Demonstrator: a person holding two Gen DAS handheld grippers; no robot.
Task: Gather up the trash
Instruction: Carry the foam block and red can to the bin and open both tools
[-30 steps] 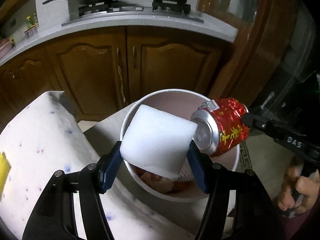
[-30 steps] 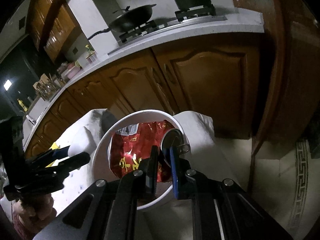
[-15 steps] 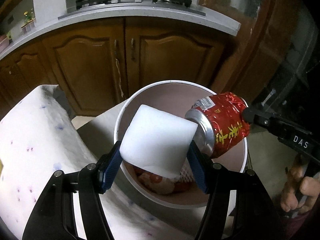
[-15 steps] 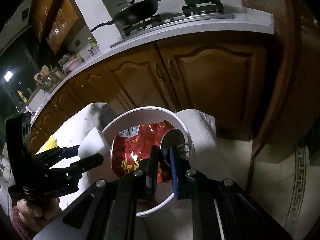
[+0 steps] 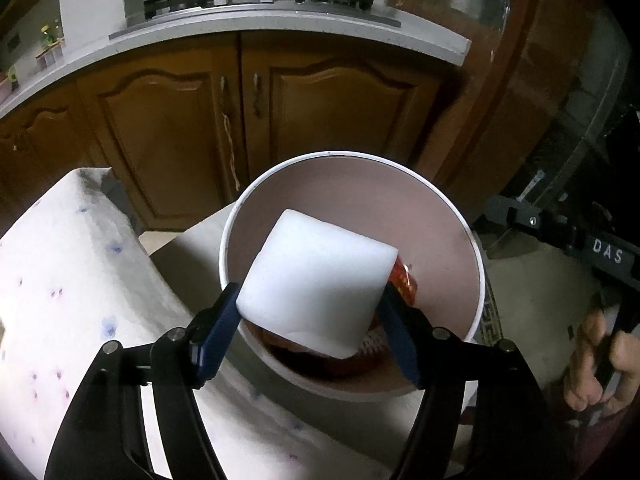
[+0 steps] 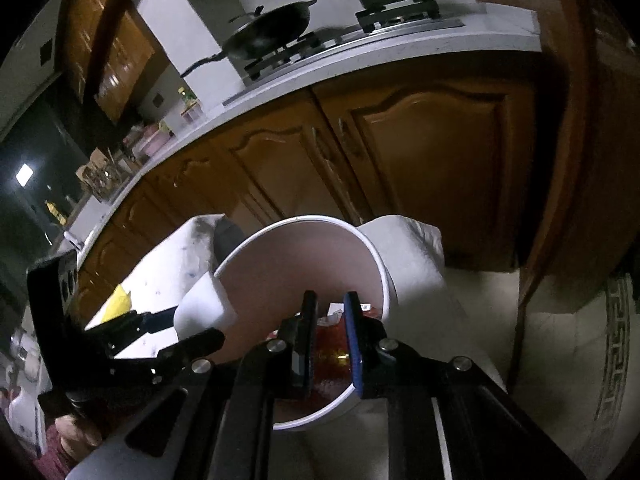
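A round white bin (image 5: 478, 280) with a pinkish inside stands at the table's end; it also shows in the right wrist view (image 6: 382, 276). My left gripper (image 5: 312, 304) is shut on a white foam block (image 5: 316, 276) and holds it over the bin's near rim. The foam block also shows in the right wrist view (image 6: 202, 308). A red can (image 5: 404, 284) lies inside the bin, mostly hidden behind the block. My right gripper (image 6: 330, 320) is open, a small gap between its jaws, just above the bin with the red can (image 6: 330, 364) below it.
The table wears a white cloth with small blue and pink specks (image 5: 60, 280). A yellow scrap (image 6: 116, 304) lies on it. Brown kitchen cabinets (image 5: 248, 100) stand close behind, with a counter, a wok (image 6: 272, 36) and a pot on the stove above. The floor lies to the right.
My right gripper has opened and let go of the red can, which has dropped into the bin. My left gripper has moved the foam block further over the bin.
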